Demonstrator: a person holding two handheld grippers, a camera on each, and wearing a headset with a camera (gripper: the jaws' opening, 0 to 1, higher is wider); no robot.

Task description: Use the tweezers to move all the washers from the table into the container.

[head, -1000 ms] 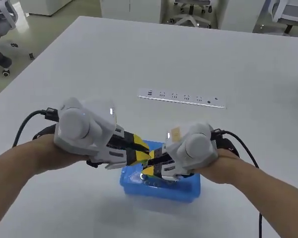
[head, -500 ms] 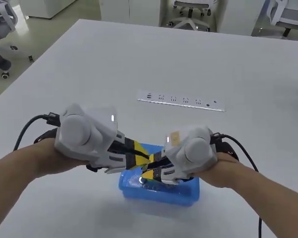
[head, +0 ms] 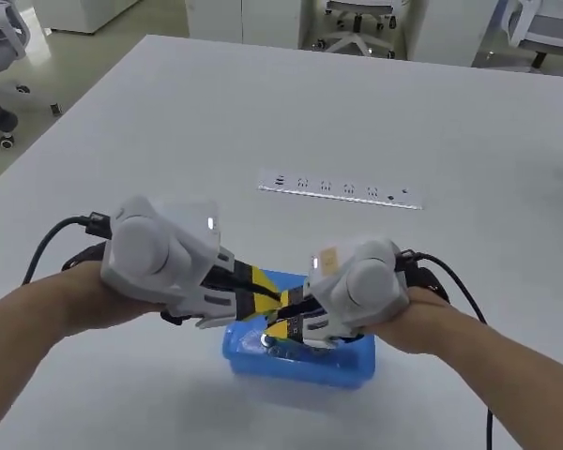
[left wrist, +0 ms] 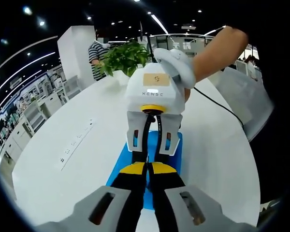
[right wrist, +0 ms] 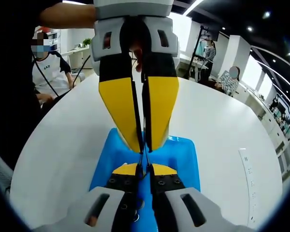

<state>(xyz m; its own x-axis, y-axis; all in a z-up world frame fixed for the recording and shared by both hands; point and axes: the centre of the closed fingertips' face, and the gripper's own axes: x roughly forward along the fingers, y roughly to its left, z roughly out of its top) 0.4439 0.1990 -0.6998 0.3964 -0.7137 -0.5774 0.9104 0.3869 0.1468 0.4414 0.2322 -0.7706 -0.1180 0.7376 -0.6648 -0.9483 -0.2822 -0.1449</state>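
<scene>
The left gripper [left wrist: 147, 168] and the right gripper [right wrist: 144, 169] meet tip to tip. Both look pressed together on the thin tweezers [right wrist: 143, 155], likely to keep them steady. Right under them, low in the middle, the blue container [head: 347, 364] sits on the white worktop [head: 263, 112]. Any washers inside are too small to tell.

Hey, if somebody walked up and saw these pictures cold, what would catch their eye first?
Two white hand-held grippers meet tip to tip, the left gripper and the right gripper, their yellow and black jaws drawn close together just above a bright blue container on the near part of the white table. Farther back on it lies a white power strip.
</scene>
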